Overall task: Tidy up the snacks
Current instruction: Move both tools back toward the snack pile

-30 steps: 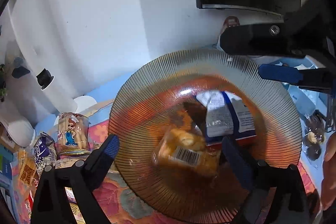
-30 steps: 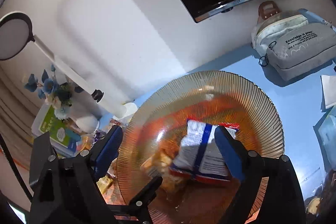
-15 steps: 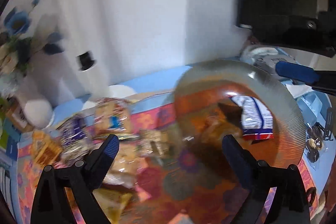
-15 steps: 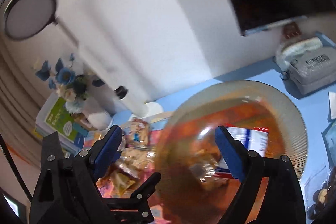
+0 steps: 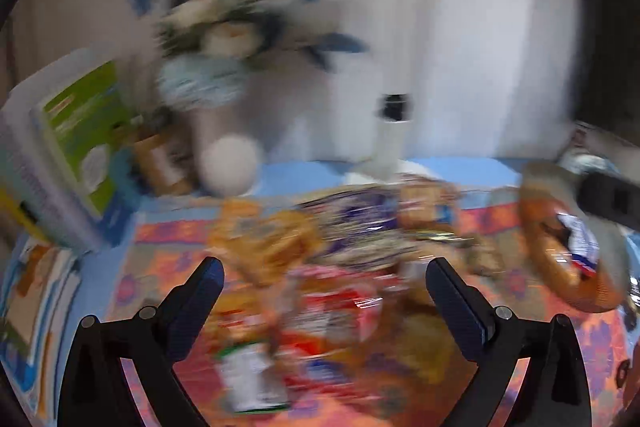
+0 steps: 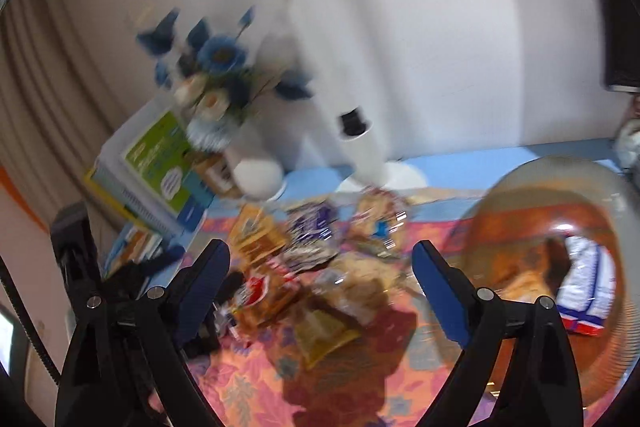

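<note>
Now both tongs, left (image 5: 322,283) and right (image 6: 320,267), gape empty over snack pile (image 6: 320,267) beside glass bowl (image 6: 600,187); settle, single out one packet.

Blue flowers (image 6: 218,61), white vase (image 6: 258,179), green box (image 6: 158,151)

A heap of snack packets (image 6: 320,267) lies on a patterned cloth (image 6: 256,383) at the table's middle. At three o'clock of the heap stands a ribbed glass bowl (image 6: 624,307), with a striped packet (image 6: 588,287) and a second packet (image 6: 520,283) in it. At twelve o'clock, behind the heap, stands a lamp base (image 6: 396,175); at eleven o'clock a vase of flowers (image 6: 256,175). A stack of boxes (image 6: 152,163) leans at ten o'clock, beside the vase.
</note>
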Demonstrator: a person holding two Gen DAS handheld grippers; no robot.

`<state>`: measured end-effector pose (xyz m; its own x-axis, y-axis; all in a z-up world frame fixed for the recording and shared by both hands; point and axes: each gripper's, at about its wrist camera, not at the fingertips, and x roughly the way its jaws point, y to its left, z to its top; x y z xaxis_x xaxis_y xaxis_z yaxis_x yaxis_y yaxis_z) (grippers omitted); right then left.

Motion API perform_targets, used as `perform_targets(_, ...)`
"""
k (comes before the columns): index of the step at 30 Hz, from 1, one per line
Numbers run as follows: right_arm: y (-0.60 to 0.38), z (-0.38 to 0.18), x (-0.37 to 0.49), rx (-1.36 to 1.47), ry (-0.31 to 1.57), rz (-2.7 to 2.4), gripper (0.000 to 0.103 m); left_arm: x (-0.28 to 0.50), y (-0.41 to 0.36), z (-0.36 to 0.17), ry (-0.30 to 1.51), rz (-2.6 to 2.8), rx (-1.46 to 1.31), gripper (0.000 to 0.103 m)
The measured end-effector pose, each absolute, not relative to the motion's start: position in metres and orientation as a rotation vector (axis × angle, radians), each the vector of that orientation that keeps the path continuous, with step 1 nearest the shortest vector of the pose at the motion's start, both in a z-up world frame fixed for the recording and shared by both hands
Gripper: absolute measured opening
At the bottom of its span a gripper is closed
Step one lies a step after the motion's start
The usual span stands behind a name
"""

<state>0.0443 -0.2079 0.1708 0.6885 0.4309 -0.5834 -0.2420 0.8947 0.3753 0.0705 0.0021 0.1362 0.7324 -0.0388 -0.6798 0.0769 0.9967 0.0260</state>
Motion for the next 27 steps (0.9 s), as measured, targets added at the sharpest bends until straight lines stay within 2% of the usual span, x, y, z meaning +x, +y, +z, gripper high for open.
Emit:
perform_targets(7,-0.172,0.126,0.048,0.228,0.791,0.445,0.093,0.068,0.081,0.087,0.835,0.051,-0.092,0.100)
perform_targets(13,-0.163,0.081,0.054,0.215,0.883,0.462,0.093,0.062,0.107,0.034,0.921,0.070,-0.182,0.101)
perform_targets(17,-0.156,0.054,0.061,0.176,0.945,0.465,0.093,0.061,0.106,0.002,0.963,0.025,-0.244,0.103)
perform_targets(20,-0.148,0.039,0.067,0.136,0.961,0.467,0.093,0.055,0.072,-0.001,0.917,0.088,-0.016,0.103)
perform_targets(21,-0.145,0.034,0.067,0.117,0.948,0.465,0.095,0.054,0.068,0.000,0.907,0.081,0.005,0.103)
perform_targets(22,-0.143,0.030,0.067,0.099,0.931,0.465,0.103,0.055,0.065,-0.002,0.916,0.065,0.011,0.103)
perform_targets(27,-0.133,0.014,0.060,-0.008,0.896,0.444,0.103,0.061,0.077,-0.002,0.932,0.020,-0.069,0.103)
